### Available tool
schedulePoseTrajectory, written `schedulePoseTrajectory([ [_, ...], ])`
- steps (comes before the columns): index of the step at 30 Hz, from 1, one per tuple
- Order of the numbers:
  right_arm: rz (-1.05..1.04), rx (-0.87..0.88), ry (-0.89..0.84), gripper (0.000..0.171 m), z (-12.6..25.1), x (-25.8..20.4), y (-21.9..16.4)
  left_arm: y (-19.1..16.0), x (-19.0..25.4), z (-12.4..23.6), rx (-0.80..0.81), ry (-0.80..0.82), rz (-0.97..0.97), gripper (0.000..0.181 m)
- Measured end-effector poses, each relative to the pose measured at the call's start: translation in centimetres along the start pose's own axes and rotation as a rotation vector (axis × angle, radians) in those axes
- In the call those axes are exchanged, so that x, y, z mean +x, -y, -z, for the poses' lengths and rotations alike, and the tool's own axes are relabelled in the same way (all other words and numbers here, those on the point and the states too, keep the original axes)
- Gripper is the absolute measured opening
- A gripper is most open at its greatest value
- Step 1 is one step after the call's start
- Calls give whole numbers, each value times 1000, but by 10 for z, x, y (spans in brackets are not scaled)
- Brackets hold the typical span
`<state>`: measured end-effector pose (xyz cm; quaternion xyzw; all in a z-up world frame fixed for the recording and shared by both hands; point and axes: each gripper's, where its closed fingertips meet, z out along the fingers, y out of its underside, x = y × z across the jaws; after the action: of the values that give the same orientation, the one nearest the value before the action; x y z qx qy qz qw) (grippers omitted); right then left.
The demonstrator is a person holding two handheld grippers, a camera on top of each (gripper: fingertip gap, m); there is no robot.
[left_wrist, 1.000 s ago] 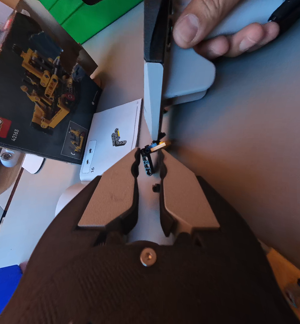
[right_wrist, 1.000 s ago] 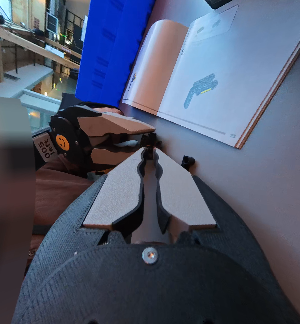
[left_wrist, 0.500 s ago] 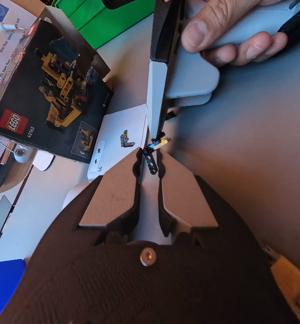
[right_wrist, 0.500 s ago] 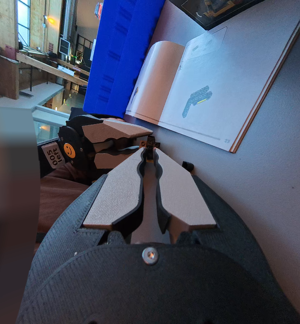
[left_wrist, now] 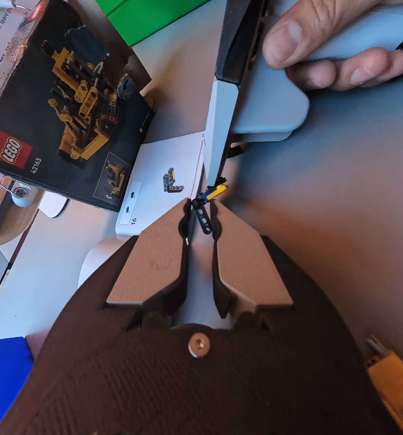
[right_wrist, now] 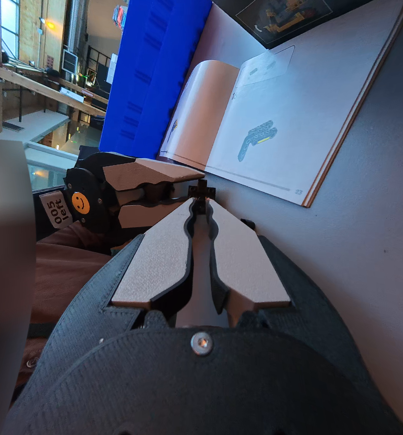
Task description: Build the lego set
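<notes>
The small lego assembly, a black beam with holes that carries a blue pin and a yellow piece at its far end, is held above the grey table. The left gripper is closed on the black beam. The right gripper meets it from the side and pinches the black end of the same assembly. Just behind lies the open instruction booklet, and past it the black lego box. A loose black piece lies on the table beside the right gripper.
</notes>
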<state>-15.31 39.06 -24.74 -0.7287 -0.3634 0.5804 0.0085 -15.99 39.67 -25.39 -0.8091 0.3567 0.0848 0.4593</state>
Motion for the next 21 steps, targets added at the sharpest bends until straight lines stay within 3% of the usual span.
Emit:
schedulePoseTrajectory([
  [11, 63, 32, 12, 4, 3, -9, 6, 8, -7, 5, 65, 52, -9, 13],
  [21, 317, 137, -47, 4, 18, -59, 38, 48, -45, 44, 301, 314, -58, 12],
])
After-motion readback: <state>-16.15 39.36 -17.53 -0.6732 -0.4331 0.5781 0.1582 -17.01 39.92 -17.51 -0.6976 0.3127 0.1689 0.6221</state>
